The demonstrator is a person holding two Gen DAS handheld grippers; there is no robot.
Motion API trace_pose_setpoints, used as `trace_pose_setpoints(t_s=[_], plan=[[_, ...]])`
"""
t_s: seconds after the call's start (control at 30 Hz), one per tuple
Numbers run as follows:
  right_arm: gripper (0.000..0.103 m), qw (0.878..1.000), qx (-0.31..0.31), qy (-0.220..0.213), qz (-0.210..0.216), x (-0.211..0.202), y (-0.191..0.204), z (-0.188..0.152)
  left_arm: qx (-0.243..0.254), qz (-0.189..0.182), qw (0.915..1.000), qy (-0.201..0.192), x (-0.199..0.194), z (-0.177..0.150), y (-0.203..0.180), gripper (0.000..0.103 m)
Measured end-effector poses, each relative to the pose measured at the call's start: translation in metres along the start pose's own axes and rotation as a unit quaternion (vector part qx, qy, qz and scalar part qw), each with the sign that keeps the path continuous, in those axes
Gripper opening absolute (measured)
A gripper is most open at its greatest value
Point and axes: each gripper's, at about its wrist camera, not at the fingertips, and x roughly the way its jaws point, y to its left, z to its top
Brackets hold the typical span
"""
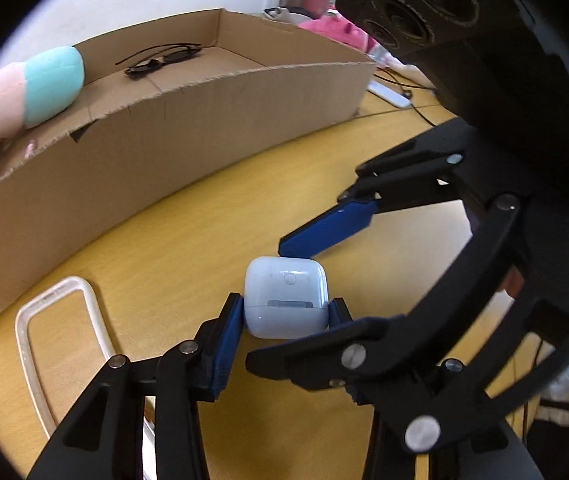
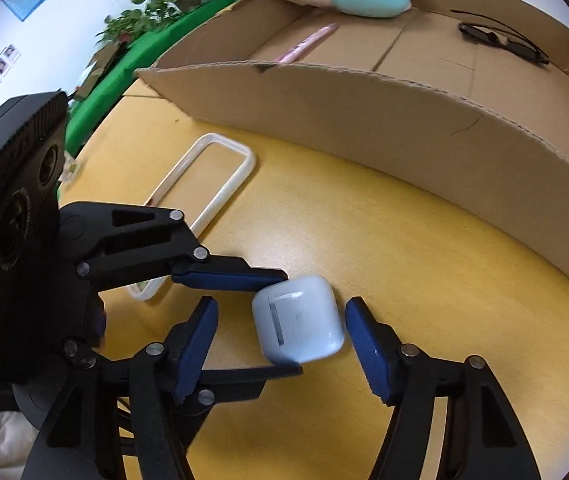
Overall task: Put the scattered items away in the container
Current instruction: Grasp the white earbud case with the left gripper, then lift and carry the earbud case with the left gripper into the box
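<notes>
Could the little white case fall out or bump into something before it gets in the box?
Maybe. The left gripper pinches only the lower edges of the smooth, rounded earbud case, so it might slip. The open right gripper sits right around the case and could knock it. The cardboard box wall stands tall in front, so a low lift could bump it.
</notes>
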Motion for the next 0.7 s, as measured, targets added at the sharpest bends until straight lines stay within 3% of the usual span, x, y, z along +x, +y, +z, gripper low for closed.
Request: trace_pose_setpoints(t_s=[0.13, 0.37, 0.7], plan=[[0.048, 1.0, -0.008, 0.005, -0.017, 0.0, 0.004, -0.004, -0.01, -0.013, 0.9998, -0.008, -0.003, -0.005, 0.002, 0.042], [0.048, 1.0, -0.015, 0.009, -0.016, -0.001, 0.012, -0.007, -0.005, -0.004, 0.9999, -0.015, -0.014, -0.01, -0.006, 0.042], [0.048, 0.996, -0.062, -0.049, -0.033, -0.051, 0.038, 0.026, 0.016, 0.049, 0.9959, -0.074, -0.071, 0.024, -0.008, 0.042]])
